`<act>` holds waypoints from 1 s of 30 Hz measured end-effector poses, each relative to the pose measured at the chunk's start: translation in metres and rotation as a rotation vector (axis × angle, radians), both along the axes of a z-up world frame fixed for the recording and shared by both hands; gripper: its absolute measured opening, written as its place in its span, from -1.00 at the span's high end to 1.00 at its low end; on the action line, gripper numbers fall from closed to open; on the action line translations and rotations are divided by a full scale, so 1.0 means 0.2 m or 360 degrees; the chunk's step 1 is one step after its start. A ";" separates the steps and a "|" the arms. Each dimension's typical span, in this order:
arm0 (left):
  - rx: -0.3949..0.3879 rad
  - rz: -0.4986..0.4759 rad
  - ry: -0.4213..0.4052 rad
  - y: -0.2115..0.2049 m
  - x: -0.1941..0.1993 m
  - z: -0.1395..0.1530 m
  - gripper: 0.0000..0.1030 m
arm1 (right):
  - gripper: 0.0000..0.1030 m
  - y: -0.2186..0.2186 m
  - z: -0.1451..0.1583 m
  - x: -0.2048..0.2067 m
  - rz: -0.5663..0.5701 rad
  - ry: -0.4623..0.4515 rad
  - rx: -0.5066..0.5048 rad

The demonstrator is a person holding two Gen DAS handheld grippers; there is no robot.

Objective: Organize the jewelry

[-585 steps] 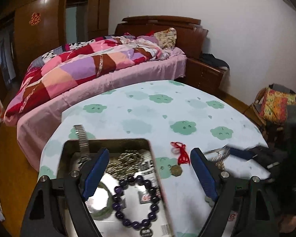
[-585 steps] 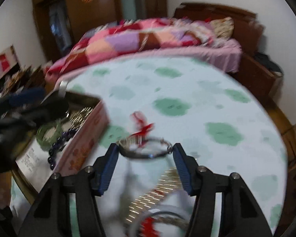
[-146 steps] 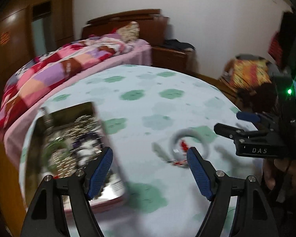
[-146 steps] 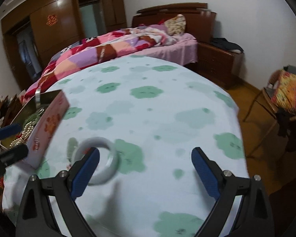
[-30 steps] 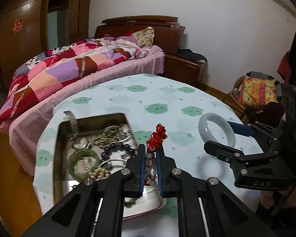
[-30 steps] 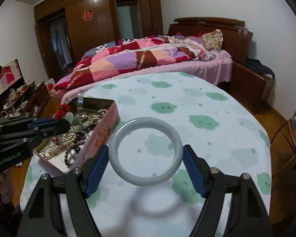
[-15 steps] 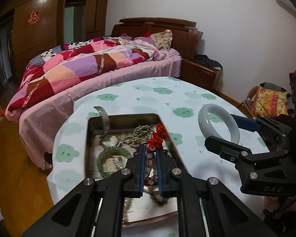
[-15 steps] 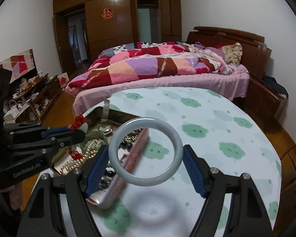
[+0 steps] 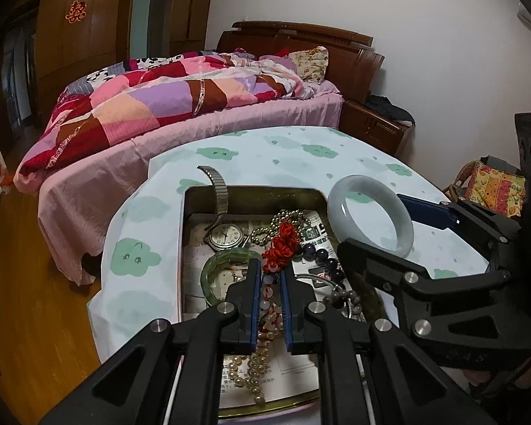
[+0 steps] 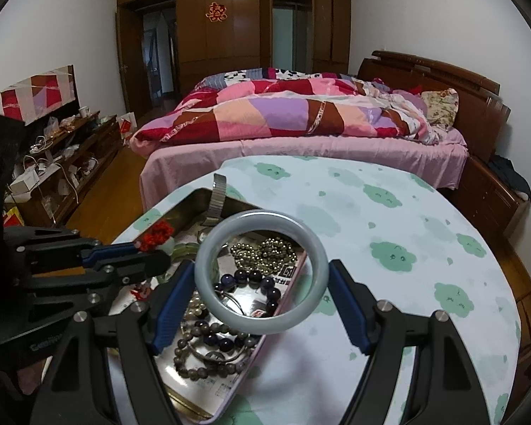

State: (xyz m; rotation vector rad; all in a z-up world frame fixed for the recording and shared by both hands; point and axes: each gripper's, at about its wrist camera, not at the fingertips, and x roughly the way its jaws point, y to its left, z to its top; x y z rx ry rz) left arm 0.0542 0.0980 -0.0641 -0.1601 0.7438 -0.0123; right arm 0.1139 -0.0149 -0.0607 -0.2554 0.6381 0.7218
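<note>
Covering round table (image 10: 389,233), cloud-print cloth (image 9: 265,152)

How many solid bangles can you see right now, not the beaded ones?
2. A pale jade bangle is gripped in the right claw above the tin's edge. A green bangle lies inside the tin. Others may be hidden under the jewelry.

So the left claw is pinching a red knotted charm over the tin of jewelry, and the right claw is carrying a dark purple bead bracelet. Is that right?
Not quite. The right gripper carries a pale jade-like bangle, not the purple bead bracelet, which lies in the tin; the right wrist view shows this through the ring. The rest holds: the left gripper pinches the red knotted charm over the tin.
</note>
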 end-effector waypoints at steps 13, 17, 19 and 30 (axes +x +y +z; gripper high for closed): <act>-0.0031 0.0030 0.0068 0.05 0.03 -0.08 0.82 | -0.51 0.08 -0.06 0.04 0.0054 0.0048 -0.0075; -0.0039 0.0033 0.0101 0.06 0.04 -0.11 0.82 | -0.51 0.11 -0.09 0.06 0.0075 0.0075 -0.0112; -0.0046 0.0030 0.0118 0.06 0.04 -0.13 0.82 | -0.51 0.11 -0.11 0.07 0.0088 0.0092 -0.0129; -0.0009 0.0008 0.0152 0.04 0.05 -0.12 0.79 | -0.61 0.10 -0.12 0.10 0.0122 0.0134 -0.0133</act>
